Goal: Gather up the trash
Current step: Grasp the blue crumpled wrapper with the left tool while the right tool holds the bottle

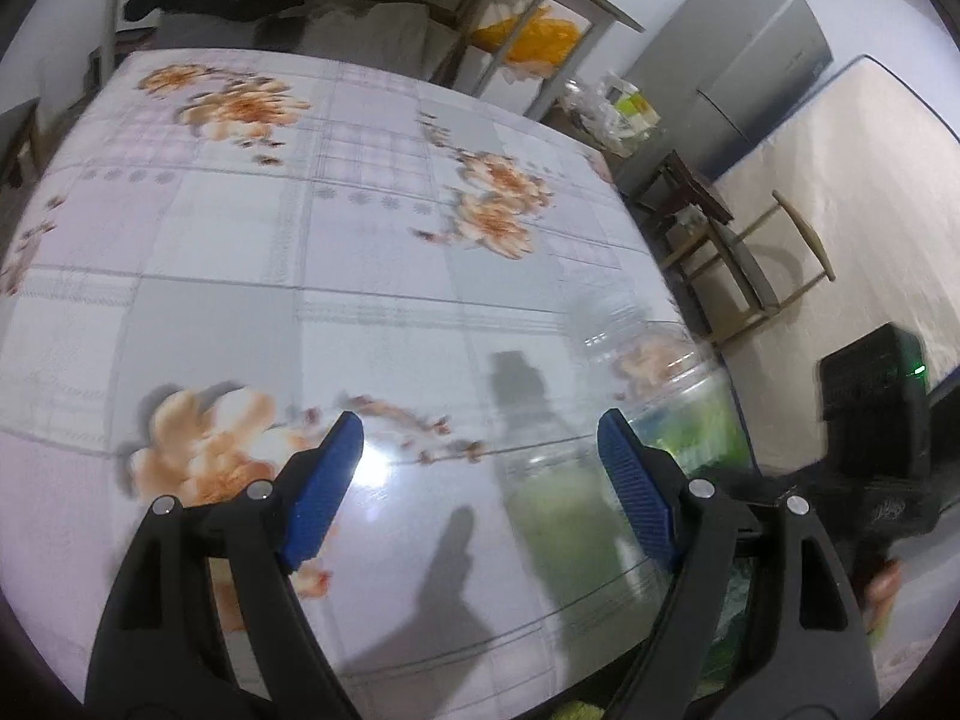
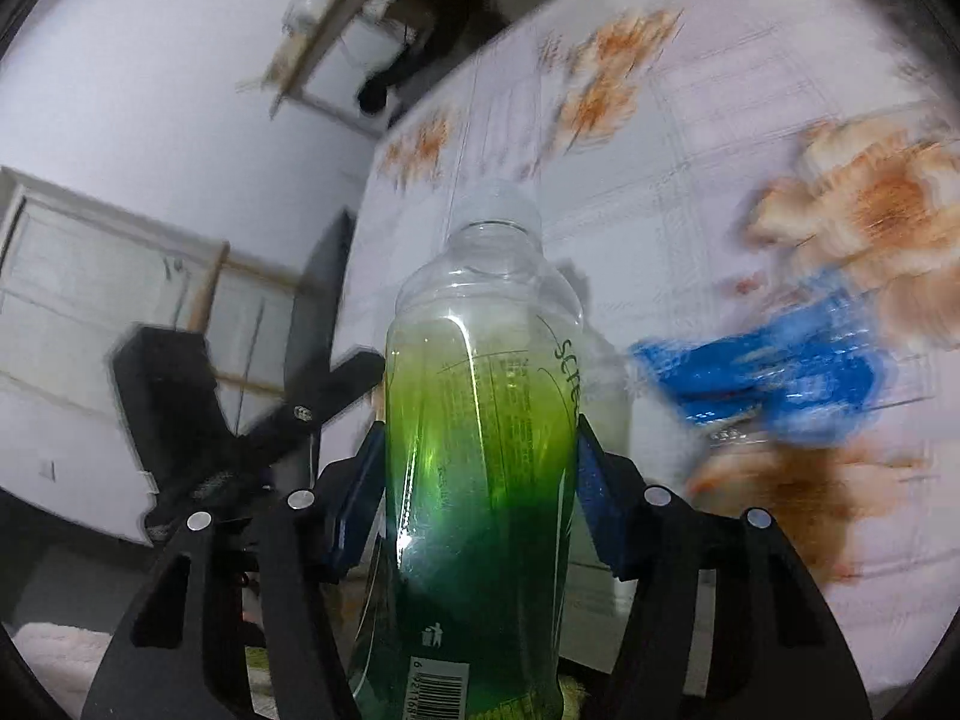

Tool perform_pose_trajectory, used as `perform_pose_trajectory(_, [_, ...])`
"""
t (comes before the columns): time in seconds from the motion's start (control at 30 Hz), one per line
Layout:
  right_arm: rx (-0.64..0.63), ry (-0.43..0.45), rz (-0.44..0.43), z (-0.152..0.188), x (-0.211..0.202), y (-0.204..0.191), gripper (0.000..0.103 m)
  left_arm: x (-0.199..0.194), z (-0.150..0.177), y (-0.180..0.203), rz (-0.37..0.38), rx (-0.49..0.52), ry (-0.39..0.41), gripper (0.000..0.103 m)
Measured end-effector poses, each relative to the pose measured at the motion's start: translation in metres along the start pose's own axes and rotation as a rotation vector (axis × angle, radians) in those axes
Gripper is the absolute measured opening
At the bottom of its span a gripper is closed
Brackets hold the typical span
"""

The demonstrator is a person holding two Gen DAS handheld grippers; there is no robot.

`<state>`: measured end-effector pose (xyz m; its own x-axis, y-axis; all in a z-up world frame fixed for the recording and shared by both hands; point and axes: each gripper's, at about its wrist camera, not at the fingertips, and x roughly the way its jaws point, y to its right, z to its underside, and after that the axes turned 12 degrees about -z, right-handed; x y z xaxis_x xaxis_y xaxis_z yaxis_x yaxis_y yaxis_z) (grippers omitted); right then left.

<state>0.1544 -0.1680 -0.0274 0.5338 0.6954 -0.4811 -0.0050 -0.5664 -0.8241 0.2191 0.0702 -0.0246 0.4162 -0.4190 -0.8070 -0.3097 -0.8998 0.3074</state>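
Right hand-held gripper (image 2: 480,456) seemingly clamped; left hand-held gripper (image 1: 480,450) spread.

Green-labelled clear bottle (image 2: 480,420), orange-flowered tablecloth (image 1: 360,276)

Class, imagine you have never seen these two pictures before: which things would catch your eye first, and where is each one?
First comes the clear plastic bottle with its green label, filling the middle of the right wrist view, clamped between the blue pads of the right gripper. Next is the floral tablecloth, spread across the left wrist view with orange flowers, under the open, empty left gripper. A blurred blue wrapper lies on the cloth to the bottle's right.
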Motion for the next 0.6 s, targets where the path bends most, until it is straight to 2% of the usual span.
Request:
perform_pose_trajectory(0.07, [0.005, 0.087, 0.022, -0.005, -0.036, 0.005, 0.058, 0.006, -0.001, 0.012, 0.021, 0.025, -0.008, 0.076])
perform_pose_trajectory(0.17, [0.022, 0.213, 0.095, -0.004, -0.086, 0.019, 0.058, 0.020, -0.002, 0.045, 0.072, 0.119, -0.015, 0.076])
perform_pose_trajectory(0.27, [0.064, 0.266, 0.203, 0.002, -0.106, 0.038, 0.058, 0.032, -0.001, 0.078, 0.095, 0.228, -0.031, 0.076])
perform_pose_trajectory(0.33, [0.095, 0.273, 0.257, 0.007, -0.109, 0.053, 0.058, 0.043, 0.002, 0.103, 0.083, 0.322, -0.028, 0.076])
perform_pose_trajectory(0.43, [0.125, 0.259, 0.282, 0.013, -0.104, 0.066, 0.058, 0.062, 0.014, 0.133, 0.008, 0.465, -0.040, 0.074])
perform_pose_trajectory(0.47, [0.128, 0.249, 0.297, 0.014, -0.100, 0.069, 0.058, 0.068, 0.018, 0.139, -0.020, 0.499, -0.047, 0.070])
perform_pose_trajectory(0.53, [0.123, 0.234, 0.315, 0.017, -0.095, 0.073, 0.058, 0.079, 0.022, 0.146, -0.040, 0.538, -0.071, 0.050])
perform_pose_trajectory(0.57, [0.120, 0.224, 0.319, 0.017, -0.089, 0.074, 0.058, 0.081, 0.024, 0.147, -0.032, 0.534, -0.082, 0.043])
perform_pose_trajectory(0.6, [0.118, 0.216, 0.319, 0.017, -0.087, 0.075, 0.058, 0.083, 0.025, 0.145, -0.019, 0.518, -0.099, 0.028])
